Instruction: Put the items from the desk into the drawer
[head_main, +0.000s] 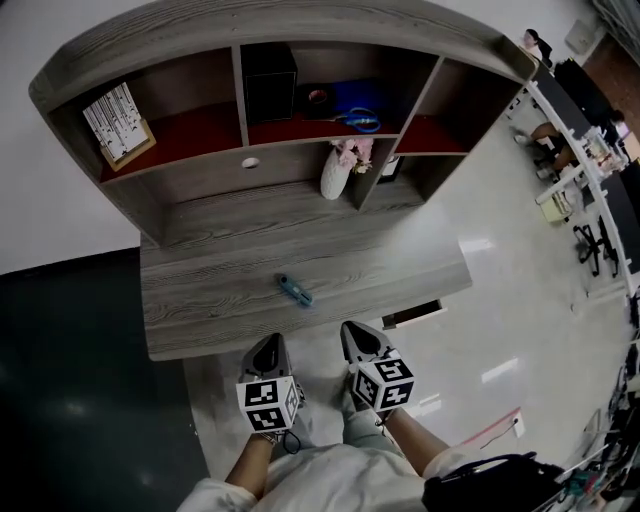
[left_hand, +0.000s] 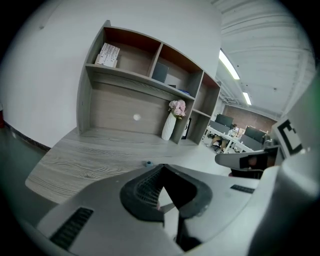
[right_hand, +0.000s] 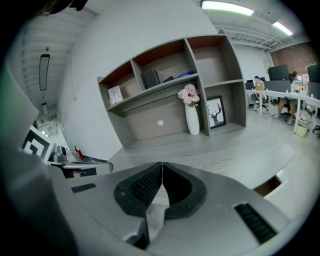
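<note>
A small blue item (head_main: 294, 289) lies on the grey wooden desk (head_main: 210, 300), near its front edge; in the left gripper view the blue item (left_hand: 148, 163) is a speck just beyond the jaw tips. The drawer (head_main: 412, 316) stands slightly open under the desk's right front; the right gripper view catches the drawer (right_hand: 268, 186) at lower right. My left gripper (head_main: 268, 352) and right gripper (head_main: 357, 338) hover side by side in front of the desk, both shut with nothing between the jaws. Their tips meet in the left gripper (left_hand: 161, 169) and right gripper (right_hand: 162, 165) views.
A shelf unit (head_main: 280, 90) stands on the desk's back, holding a white vase with pink flowers (head_main: 338, 168), a black box (head_main: 270, 80), blue items (head_main: 355, 105), a card (head_main: 120, 122) and a framed picture (right_hand: 216, 113). Office desks and seated people (head_main: 575, 140) lie to the right.
</note>
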